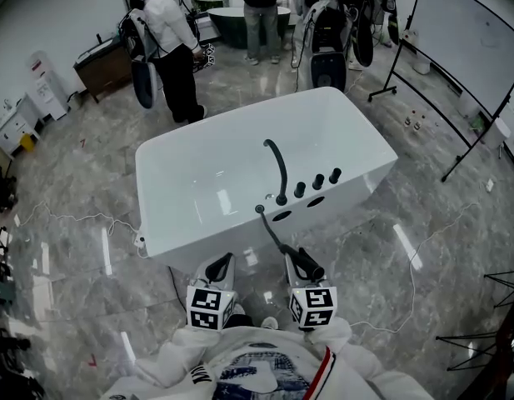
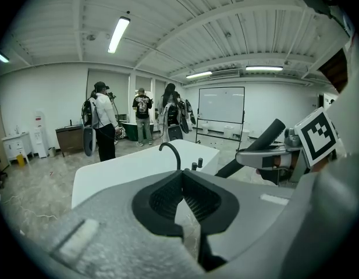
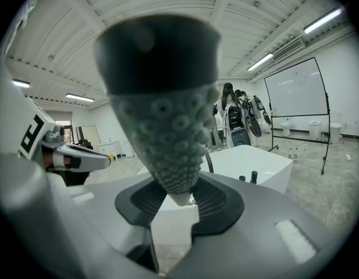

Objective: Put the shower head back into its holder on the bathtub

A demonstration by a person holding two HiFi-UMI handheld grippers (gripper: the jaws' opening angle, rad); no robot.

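White sleeves (image 1: pixel 190 352) fill the bottom of the head view, and just beyond them sit the two marker cubes (image 1: pixel 210 307) of the tools.

The right tool (image 1: pixel 298 262) is clamped on the shower head (image 1: pixel 313 269). In the right gripper view the nozzle-studded face (image 3: pixel 167 121) of the shower head rises straight up from between the ribbed pads (image 3: pixel 211 199), its narrow end pinched there. A dark hose (image 1: pixel 271 233) runs from it up to the near rim of the white bathtub (image 1: pixel 198 190). The shower head hangs over the grey tiled floor (image 1: pixel 390 265), just short of the tub and not touching it.

The left tool (image 1: pixel 221 267) is beside it, jaws together with nothing between them, as the left gripper view shows (image 2: pixel 180 175).

On the tub's near rim stand a curved black spout (image 1: pixel 277 169) and three black knobs (image 1: pixel 317 180), with two dark oval openings (image 1: pixel 281 216) just below them; which of these is the holder I cannot tell.

Several people (image 1: pixel 175 44) stand beyond the tub, and a whiteboard (image 1: pixel 469 36) stands to the right.
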